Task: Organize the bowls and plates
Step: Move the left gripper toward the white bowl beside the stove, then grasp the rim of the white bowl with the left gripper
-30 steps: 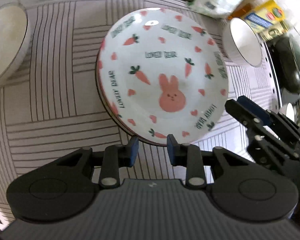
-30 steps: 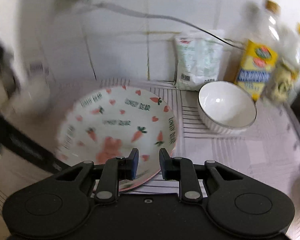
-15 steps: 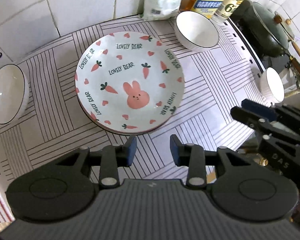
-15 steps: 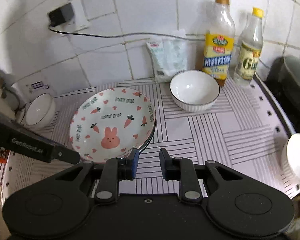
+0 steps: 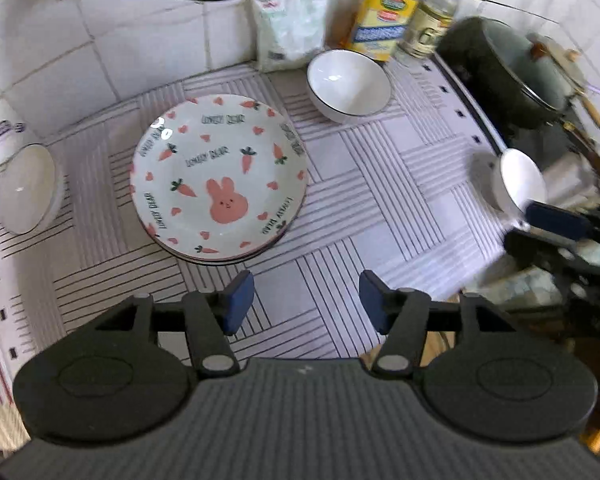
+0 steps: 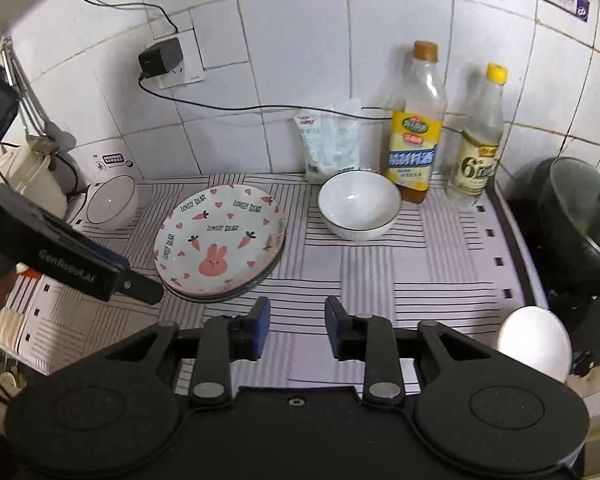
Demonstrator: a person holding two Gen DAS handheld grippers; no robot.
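**Both grippers empty above the striped counter mat**

On the striped mat (image 6: 400, 268), the bunny plate stack (image 6: 220, 240) serves as the landmark: a white plate with a pink rabbit, carrots, hearts and "LOVELY BEAR" lettering lies on top of at least one darker-rimmed plate beneath it. Right of the stack and nearer the tiled wall (image 6: 300, 40) sits a white bowl (image 6: 358, 204) with a thin dark rim, upright. Behind that bowl stand a white packet (image 6: 332, 144), a yellow-labelled oil bottle (image 6: 418, 128) and a yellow-capped clear bottle (image 6: 480, 136). Left of the stack, a second white bowl (image 6: 110, 200) leans on its side against a white appliance. Far right of the stack, at the mat's edge beside a dark lidded pot (image 6: 580, 216), is a third white bowl (image 5: 522, 184).

The left gripper (image 5: 306, 304) hovers in front of the stack, fingers wide apart, holding nothing. The right gripper (image 6: 298, 326) hangs right of the stack, fingers also apart and empty.
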